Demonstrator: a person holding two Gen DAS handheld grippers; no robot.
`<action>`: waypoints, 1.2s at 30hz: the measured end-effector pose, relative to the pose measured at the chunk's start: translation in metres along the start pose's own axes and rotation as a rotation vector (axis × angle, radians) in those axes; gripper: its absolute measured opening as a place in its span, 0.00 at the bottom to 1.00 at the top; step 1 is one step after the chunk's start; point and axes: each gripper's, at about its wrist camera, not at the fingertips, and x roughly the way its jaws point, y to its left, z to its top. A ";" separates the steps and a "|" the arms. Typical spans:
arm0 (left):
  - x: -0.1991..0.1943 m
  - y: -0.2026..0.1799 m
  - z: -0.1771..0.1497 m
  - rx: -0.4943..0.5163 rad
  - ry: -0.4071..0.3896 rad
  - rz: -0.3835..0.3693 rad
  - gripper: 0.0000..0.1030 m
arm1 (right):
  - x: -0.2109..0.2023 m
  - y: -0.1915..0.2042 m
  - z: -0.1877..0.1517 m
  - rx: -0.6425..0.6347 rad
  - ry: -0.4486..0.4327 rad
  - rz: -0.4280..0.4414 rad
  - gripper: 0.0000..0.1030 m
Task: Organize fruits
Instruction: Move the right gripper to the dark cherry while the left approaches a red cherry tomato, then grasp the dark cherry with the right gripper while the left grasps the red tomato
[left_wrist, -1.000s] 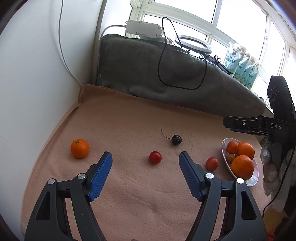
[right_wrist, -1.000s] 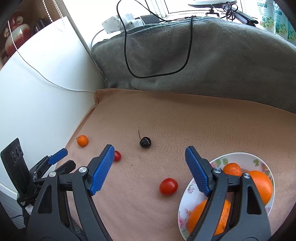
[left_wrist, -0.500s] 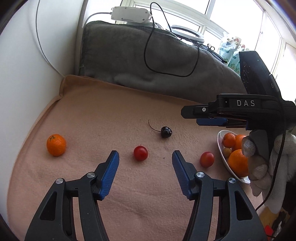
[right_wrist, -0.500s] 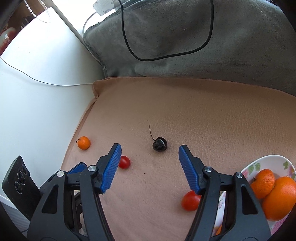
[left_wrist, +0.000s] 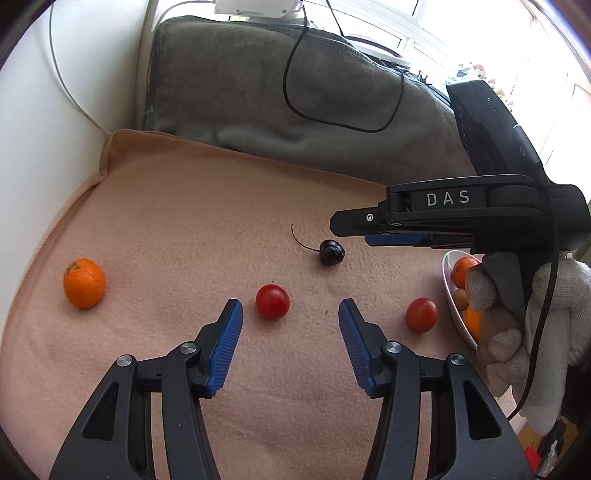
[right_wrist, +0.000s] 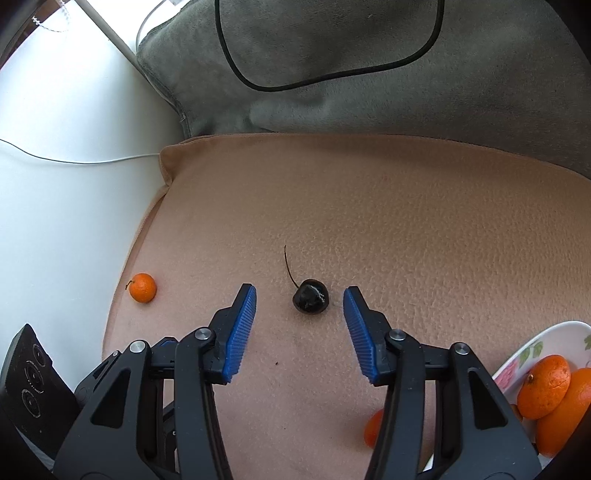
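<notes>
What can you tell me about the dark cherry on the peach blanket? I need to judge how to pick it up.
The cherry is small, near-black, glossy and slightly dented, with a thin curved stem still attached, trailing away across the cloth. It lies loose on the peach blanket, apart from the other fruit. The right gripper frames it; its jaws have just been closing, yet the blue pads stand clear of it on both sides. Nothing but the blanket touches it.

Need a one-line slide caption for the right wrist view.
Right gripper, jaws narrowing but open, lines up on a dark cherry on the beige blanket; bowl at right.
</notes>
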 end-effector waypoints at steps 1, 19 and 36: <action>0.003 0.001 0.000 -0.002 0.006 0.000 0.52 | 0.002 0.000 0.001 0.000 0.002 -0.003 0.50; 0.040 0.013 0.010 -0.051 0.094 -0.024 0.47 | 0.036 -0.003 0.008 -0.010 0.058 -0.037 0.39; 0.056 0.005 0.013 -0.001 0.100 0.021 0.23 | 0.039 0.005 0.005 -0.078 0.052 -0.091 0.26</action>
